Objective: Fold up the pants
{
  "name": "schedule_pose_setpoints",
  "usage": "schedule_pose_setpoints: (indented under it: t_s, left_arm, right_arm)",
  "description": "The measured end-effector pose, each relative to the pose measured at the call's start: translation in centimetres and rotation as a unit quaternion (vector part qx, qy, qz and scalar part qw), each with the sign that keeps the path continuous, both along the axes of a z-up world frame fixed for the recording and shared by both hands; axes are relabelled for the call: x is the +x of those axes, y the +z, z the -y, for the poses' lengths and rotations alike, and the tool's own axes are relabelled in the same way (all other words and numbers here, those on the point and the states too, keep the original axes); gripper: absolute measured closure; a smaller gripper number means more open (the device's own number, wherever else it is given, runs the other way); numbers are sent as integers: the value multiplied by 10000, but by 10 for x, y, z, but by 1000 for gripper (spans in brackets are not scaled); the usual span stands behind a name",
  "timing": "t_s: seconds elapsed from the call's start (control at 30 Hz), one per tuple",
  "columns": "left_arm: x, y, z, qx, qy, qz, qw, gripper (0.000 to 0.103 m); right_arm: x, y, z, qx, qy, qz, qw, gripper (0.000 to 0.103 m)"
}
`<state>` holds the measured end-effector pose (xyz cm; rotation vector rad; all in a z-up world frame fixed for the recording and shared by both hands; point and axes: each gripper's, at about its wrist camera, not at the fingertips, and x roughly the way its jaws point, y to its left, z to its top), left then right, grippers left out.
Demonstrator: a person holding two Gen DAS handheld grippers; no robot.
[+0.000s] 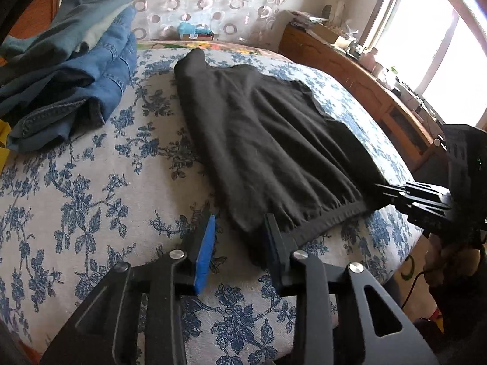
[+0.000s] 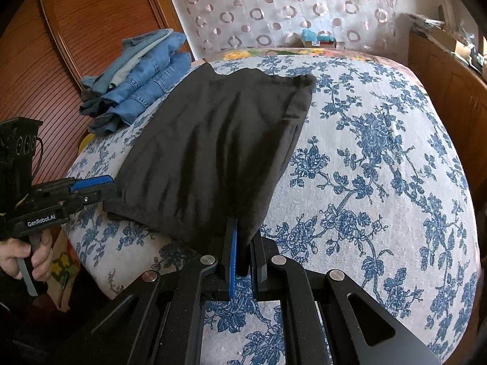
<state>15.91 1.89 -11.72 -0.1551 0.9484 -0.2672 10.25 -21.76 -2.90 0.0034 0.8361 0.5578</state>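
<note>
Black pants [image 1: 268, 140] lie folded on the flowered bedspread [image 1: 91, 200], waistband toward me; they also show in the right wrist view [image 2: 207, 152]. My left gripper [image 1: 240, 237] is open, its jaws astride the near left corner of the waistband without closing on it. It shows from the side in the right wrist view [image 2: 103, 187]. My right gripper [image 2: 243, 243] is shut on the near right corner of the pants. It shows at the right edge of the left wrist view [image 1: 383, 190], at the waistband's other end.
A pile of blue jeans [image 1: 70, 70] lies at the far left of the bed, also in the right wrist view [image 2: 140, 76]. A wooden sideboard [image 1: 359, 73] with clutter runs along the right under a window. A wooden door [image 2: 76, 30] stands left.
</note>
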Motion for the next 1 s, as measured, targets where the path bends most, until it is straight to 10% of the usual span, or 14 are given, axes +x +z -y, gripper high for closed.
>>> schedule_pose_setpoints:
  t_s: [0.3, 0.5, 1.0]
  left_arm:
    - [-1, -3, 7, -47, -87, -6, 10000, 70]
    - [1, -4, 10, -192, -260, 0, 9995, 96]
    - [-15, 54, 0, -582, -381, 546, 9961, 97]
  right_arm:
    - [2, -1, 0, 46, 0, -27, 10000, 97]
    - [3, -2, 1, 95, -3, -28, 10000, 97]
    - [-16, 39, 13, 423, 102, 358, 9984, 96]
